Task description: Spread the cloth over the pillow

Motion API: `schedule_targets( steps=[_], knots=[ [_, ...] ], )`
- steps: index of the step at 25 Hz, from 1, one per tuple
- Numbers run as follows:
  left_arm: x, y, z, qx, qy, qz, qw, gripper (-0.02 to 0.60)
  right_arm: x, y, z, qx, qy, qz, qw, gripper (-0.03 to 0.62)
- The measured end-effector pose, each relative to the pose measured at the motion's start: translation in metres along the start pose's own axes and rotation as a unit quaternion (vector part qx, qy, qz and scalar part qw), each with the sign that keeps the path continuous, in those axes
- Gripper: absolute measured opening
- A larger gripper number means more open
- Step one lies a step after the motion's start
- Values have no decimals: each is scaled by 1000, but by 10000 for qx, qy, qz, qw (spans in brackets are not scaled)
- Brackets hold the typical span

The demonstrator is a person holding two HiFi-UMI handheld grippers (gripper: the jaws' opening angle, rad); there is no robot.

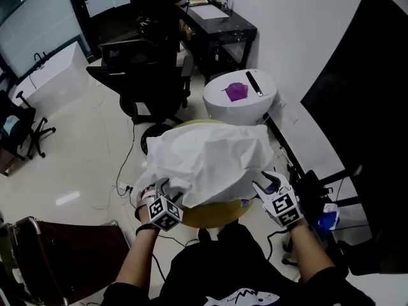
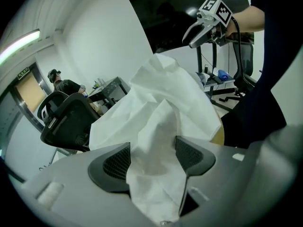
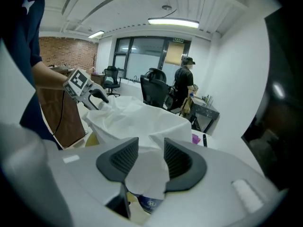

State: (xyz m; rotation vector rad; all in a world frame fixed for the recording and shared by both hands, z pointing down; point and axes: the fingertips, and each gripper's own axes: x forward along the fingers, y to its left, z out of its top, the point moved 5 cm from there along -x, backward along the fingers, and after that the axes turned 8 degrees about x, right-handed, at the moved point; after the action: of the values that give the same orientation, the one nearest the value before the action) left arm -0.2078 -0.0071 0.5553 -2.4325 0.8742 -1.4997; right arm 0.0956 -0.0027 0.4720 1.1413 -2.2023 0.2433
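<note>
The white cloth [image 1: 210, 158] lies crumpled over the yellow pillow [image 1: 213, 214], with its long axis running across from the left claw [image 1: 163, 191] to the right claw [image 1: 268, 183]. Both claws stand open, each with a loose fold of cloth between its pads.

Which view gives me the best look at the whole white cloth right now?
The head view: the cloth shows whole from above, draped over the yellow pillow. The left gripper view shows only a bunched fold between its jaws; the right gripper view a corner between its jaws.
</note>
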Motion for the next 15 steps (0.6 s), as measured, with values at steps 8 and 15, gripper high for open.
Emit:
schedule_targets(
  steps=[8, 15],
  knots=[
    [13, 6, -7, -37, 234, -82, 9997, 278, 35, -14, -2, -625, 403, -113, 9972, 193],
    [15, 11, -9, -90, 320, -154, 9993, 220, 73, -29, -14, -1351, 903, -37, 9867, 193]
  ],
)
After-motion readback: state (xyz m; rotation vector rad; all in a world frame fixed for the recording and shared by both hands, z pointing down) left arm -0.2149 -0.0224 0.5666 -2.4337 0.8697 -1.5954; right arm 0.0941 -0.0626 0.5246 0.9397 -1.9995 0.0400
